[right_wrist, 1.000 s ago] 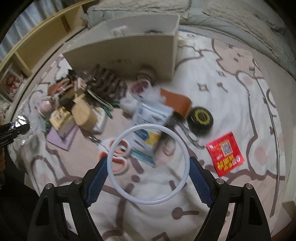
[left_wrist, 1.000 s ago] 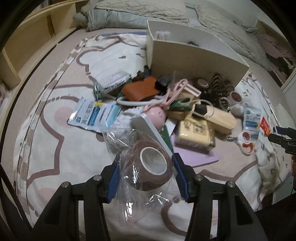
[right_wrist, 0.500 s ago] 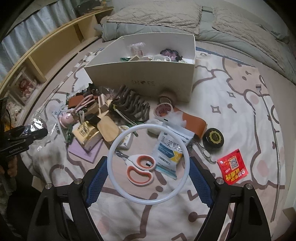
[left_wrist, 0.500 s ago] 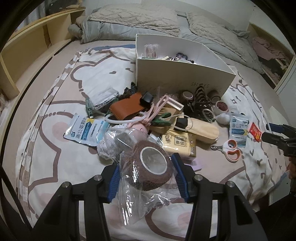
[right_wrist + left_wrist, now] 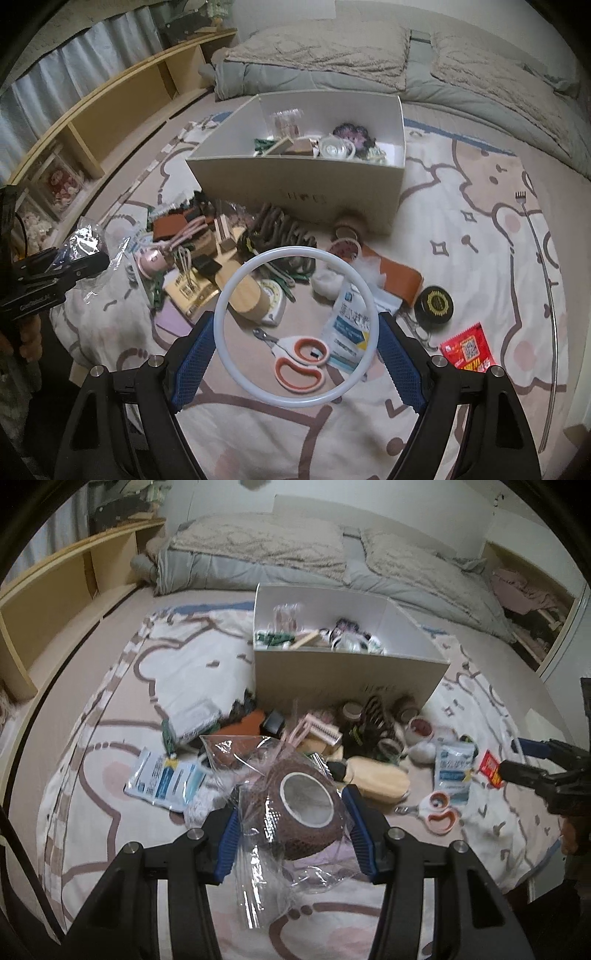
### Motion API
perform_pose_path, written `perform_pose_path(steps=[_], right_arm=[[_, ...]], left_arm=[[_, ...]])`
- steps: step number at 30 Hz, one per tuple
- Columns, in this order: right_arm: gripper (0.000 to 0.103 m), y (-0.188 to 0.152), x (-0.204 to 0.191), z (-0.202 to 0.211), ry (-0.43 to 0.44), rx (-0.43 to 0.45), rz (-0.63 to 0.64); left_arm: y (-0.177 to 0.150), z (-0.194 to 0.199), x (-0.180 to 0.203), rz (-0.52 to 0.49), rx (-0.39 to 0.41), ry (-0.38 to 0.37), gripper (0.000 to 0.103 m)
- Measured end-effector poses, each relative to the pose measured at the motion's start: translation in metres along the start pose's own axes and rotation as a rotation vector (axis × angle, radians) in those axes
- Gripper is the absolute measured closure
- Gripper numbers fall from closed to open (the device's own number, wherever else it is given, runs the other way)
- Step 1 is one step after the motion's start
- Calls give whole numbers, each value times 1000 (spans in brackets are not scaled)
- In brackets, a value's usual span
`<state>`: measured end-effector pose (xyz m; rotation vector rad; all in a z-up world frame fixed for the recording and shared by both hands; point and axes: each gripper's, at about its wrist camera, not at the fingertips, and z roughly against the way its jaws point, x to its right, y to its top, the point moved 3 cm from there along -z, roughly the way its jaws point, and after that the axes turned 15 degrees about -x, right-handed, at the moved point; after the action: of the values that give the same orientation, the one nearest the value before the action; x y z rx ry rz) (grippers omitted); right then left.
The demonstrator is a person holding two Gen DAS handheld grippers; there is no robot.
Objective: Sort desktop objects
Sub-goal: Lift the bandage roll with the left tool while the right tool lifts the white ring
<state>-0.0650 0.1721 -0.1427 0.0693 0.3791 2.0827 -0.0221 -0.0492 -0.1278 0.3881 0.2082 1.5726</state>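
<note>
My left gripper (image 5: 291, 827) is shut on a brown bandage roll (image 5: 304, 814) wrapped in a clear plastic bag (image 5: 269, 893), held above the bed. My right gripper (image 5: 295, 334) is shut on a thin white ring (image 5: 236, 280), its blue pads pressing both sides. A cream storage box (image 5: 343, 675) (image 5: 295, 188) with several small items inside stands behind a heap of clutter (image 5: 332, 734) (image 5: 229, 243). Orange-handled scissors (image 5: 301, 363) (image 5: 439, 812) lie on the sheet under the ring. The right gripper shows at the left wrist view's right edge (image 5: 517, 760), the left one at the right wrist view's left edge (image 5: 88, 258).
A patterned sheet (image 5: 461, 229) covers the bed, with grey quilts (image 5: 258, 554) behind the box and a wooden shelf (image 5: 122, 107) along the left. Blue-white sachets (image 5: 162, 775) (image 5: 349, 325), a black round tin (image 5: 437, 301), a red packet (image 5: 467, 349) and a brown leather case (image 5: 400, 278) lie around.
Both grippers have risen and tilted up, each keeping its hold. The box's inside and the quilts behind it have come into view.
</note>
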Motion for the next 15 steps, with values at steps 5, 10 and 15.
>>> perform_pose_path(steps=[5, 10, 15], right_arm=[[18, 7, -8, 12, 6, 34, 6], [18, 16, -15, 23, 11, 67, -2], [18, 27, -23, 37, 19, 108, -10]], left_arm=[[5, 16, 11, -9, 44, -21, 51], [10, 28, 21, -22, 84, -25, 51], [14, 36, 28, -13, 102, -37, 51]])
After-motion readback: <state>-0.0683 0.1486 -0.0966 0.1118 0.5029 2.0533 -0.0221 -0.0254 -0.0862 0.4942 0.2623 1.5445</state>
